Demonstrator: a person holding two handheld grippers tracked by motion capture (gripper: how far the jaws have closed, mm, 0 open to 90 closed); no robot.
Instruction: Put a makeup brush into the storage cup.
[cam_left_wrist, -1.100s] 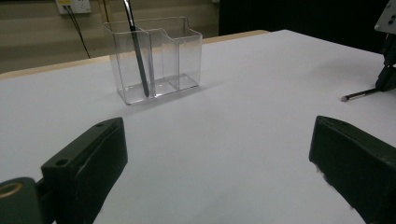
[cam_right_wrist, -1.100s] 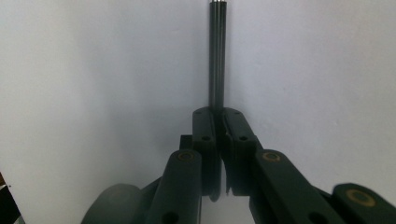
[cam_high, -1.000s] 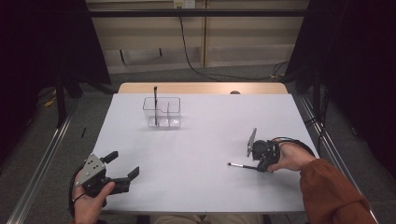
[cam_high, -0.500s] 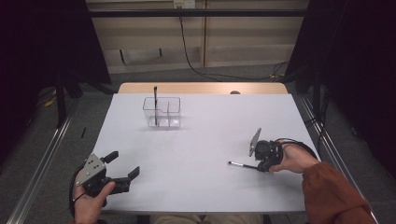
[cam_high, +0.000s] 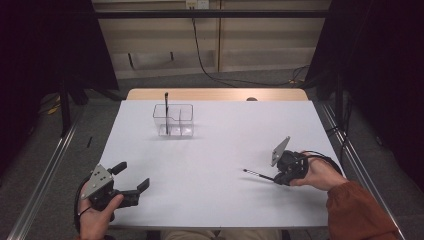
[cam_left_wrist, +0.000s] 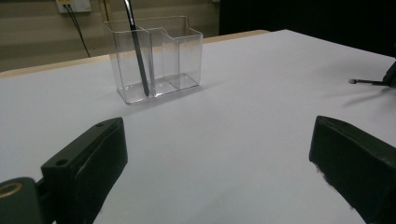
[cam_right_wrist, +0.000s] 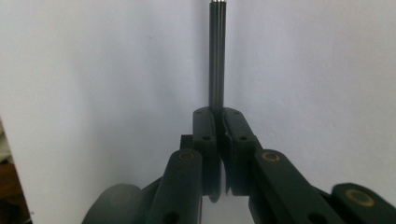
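A clear two-compartment holder (cam_high: 173, 120) stands at the far middle-left of the white table, with a black pen (cam_high: 166, 106) upright in its left compartment. My right gripper (cam_high: 278, 176) hovers low at the right, shut on a second thin black pen (cam_high: 257, 174) that points left, nearly level. In the right gripper view both pads (cam_right_wrist: 218, 116) clamp the pen's shaft (cam_right_wrist: 216, 56). My left gripper (cam_high: 134, 174) rests at the near left corner, open and holding nothing. From the left gripper (cam_left_wrist: 215, 140) I see the holder (cam_left_wrist: 156, 56) ahead and the held pen's tip (cam_left_wrist: 366, 82) at far right.
White sheet (cam_high: 225, 150) covers the table; a strip of bare wood (cam_high: 215, 94) shows along the far edge. Metal rails run along the floor on both sides. A cable trails from the right gripper over the hand.
The right hand has shifted very slightly with the pen still clamped. The left gripper has stayed put and open.
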